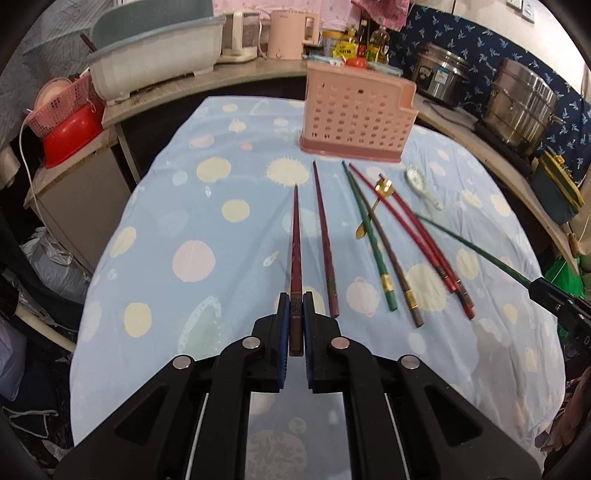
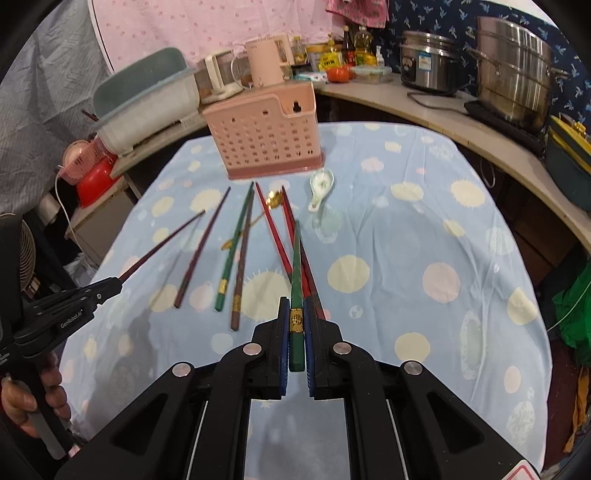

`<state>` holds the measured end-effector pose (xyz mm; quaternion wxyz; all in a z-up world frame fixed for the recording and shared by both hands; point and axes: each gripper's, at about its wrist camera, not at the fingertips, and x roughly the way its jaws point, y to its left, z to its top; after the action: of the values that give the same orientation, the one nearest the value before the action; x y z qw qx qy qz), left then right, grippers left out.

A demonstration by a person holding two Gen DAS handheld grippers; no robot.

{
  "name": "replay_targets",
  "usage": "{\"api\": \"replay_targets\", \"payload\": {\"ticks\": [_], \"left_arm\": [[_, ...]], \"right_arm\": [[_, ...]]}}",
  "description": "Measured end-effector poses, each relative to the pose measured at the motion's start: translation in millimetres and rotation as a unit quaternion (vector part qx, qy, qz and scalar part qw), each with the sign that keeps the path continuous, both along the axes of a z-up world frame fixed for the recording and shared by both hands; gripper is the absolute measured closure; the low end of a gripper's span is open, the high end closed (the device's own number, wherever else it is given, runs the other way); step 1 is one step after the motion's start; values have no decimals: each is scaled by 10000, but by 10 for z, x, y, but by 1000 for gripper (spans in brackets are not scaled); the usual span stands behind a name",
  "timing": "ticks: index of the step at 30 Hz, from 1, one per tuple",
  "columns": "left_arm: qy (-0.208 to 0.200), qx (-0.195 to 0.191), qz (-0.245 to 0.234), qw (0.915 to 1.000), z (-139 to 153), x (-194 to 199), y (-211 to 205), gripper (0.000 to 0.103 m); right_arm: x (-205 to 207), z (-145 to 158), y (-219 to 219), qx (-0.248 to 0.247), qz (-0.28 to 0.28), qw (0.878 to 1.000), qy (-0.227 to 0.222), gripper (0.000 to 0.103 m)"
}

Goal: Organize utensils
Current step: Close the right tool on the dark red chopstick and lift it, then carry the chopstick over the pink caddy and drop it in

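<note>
My left gripper point(image 1: 295, 299) is shut on a dark red chopstick point(image 1: 295, 236) that points toward the pink perforated utensil holder point(image 1: 354, 118). My right gripper point(image 2: 296, 302) is shut on a green chopstick point(image 2: 296, 266), held above the table; the holder point(image 2: 266, 140) stands beyond it. Several chopsticks lie on the spotted blue cloth: a dark red one point(image 1: 325, 236), a green one point(image 1: 369, 240), a brown one point(image 1: 391, 258) and two red ones point(image 1: 417, 236). A gold spoon point(image 1: 373, 206) and a white ceramic spoon point(image 1: 421, 184) lie near the holder.
A counter wraps around the back of the table with a grey-green tub point(image 1: 155, 62), a pink kettle point(image 1: 291, 33), bottles and steel pots point(image 1: 521, 107). A red bowl point(image 1: 70, 136) sits at the left. The right gripper shows at the edge of the left wrist view point(image 1: 554, 299).
</note>
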<state>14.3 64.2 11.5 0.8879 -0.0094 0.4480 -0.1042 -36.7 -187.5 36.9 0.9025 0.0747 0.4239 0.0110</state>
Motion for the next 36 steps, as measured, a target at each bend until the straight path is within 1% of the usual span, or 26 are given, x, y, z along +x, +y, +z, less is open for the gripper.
{"api": "replay_targets", "payload": {"ticks": [4,9,13,19,23,27,30,36], "left_arm": [[-264,7,-15,9996,274,-56,-15,96],[-519,15,-34,9986,587,-26,-76,96],[-691,45,-50,9976,787,54,-154,96],[-875,59,-110,9961,1046,286,-278,96],[-1024,30,-155,9946,1254,498,-349,96],[-1249,13,-228,9919,1519,744,-449,96],[-1493,-22,-229,9885,1765,915,-498,96],[-2017,-88,-228,9791,2337,1311,-599,96]], "right_arm": [[-35,266,-26,70,26,9996,-258,96],[6,564,-39,1,51,9986,-532,96],[72,754,-63,-8,60,9976,-685,96],[223,1024,-115,-16,45,9961,-878,96],[404,1191,-187,-1,28,9951,-991,96],[680,1394,-258,-35,10,9933,-1158,96],[918,1576,-294,-67,1,9911,-1328,96],[1455,1940,-307,-87,26,9847,-1739,96]]}}
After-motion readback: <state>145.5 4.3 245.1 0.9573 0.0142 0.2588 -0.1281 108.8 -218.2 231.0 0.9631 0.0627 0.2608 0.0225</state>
